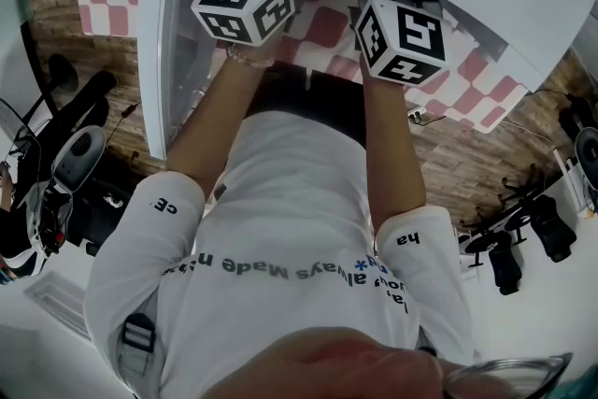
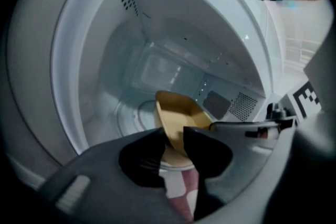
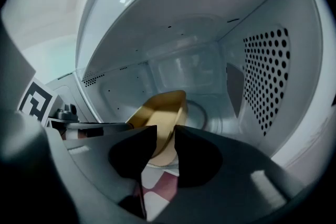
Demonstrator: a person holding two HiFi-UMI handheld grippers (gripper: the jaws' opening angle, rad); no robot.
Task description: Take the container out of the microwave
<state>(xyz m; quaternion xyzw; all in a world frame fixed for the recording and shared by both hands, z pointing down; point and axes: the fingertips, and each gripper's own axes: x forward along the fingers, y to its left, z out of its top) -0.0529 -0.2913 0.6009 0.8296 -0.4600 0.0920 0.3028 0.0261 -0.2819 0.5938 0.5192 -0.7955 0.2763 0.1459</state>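
A tan, shallow container (image 2: 181,115) sits inside the white microwave (image 2: 157,55), over the round turntable (image 2: 128,113). In the left gripper view my left gripper (image 2: 172,139) has one wall of the container between its dark jaws, which press on it. In the right gripper view my right gripper (image 3: 166,136) pinches the opposite wall of the container (image 3: 160,113) the same way. In the head view only the two marker cubes show, left (image 1: 245,5) and right (image 1: 402,39), both reaching into the cavity; the container is hidden there.
The microwave door (image 1: 157,51) stands open at the left. A red-and-white checked cloth (image 1: 327,25) covers the wooden table (image 1: 103,61) under the microwave. A perforated side wall (image 3: 268,76) is close on the right. Chairs and equipment (image 1: 523,234) stand on the floor.
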